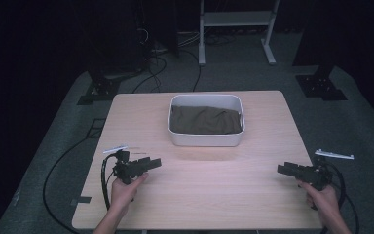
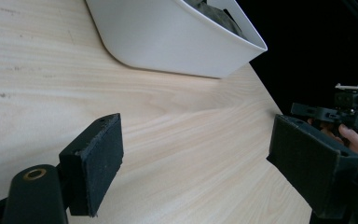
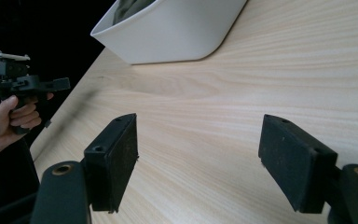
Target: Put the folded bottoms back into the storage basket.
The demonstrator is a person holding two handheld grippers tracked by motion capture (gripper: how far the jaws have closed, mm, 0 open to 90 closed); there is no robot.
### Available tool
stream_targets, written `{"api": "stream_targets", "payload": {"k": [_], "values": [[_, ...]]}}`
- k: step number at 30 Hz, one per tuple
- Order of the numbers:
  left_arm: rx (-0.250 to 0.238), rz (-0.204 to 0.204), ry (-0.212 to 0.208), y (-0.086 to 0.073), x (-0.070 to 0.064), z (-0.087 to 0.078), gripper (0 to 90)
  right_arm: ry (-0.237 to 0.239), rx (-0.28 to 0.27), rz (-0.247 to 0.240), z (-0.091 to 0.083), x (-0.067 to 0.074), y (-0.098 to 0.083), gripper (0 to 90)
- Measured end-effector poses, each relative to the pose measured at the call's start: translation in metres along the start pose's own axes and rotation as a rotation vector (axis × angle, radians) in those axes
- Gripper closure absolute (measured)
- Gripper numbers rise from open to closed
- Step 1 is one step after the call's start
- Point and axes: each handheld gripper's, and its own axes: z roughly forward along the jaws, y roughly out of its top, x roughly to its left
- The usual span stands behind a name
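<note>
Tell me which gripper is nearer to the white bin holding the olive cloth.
Left. The left gripper sits just off the white bin's near-left corner, jaws open and empty. The right gripper is out by the table's right edge, open too, plainly farther away.

White tub (image 1: 206, 140) with olive cloth (image 1: 204, 120) upper centre on wooden table (image 1: 199, 195). Left gripper (image 1: 157, 162) lower left, right gripper (image 1: 280, 169) lower right, both well apart from tub.
</note>
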Motion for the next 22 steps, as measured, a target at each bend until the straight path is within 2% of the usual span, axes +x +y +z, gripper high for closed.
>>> {"api": "stream_targets", "payload": {"k": [18, 20, 22], "values": [[-0.019, -0.01, -0.01, -0.019, -0.001, -0.014, 15.9, 0.018, -0.012, 0.011, -0.01, 0.003, -0.021, 27.0], [-0.026, -0.012, -0.013, -0.023, -0.003, -0.015, 15.9, 0.021, -0.014, -0.001, -0.011, 0.006, -0.022, 26.9], [-0.037, 0.003, -0.003, -0.03, -0.007, -0.015, 15.8, 0.026, -0.022, -0.017, -0.013, 0.009, -0.023, 26.6]]}}
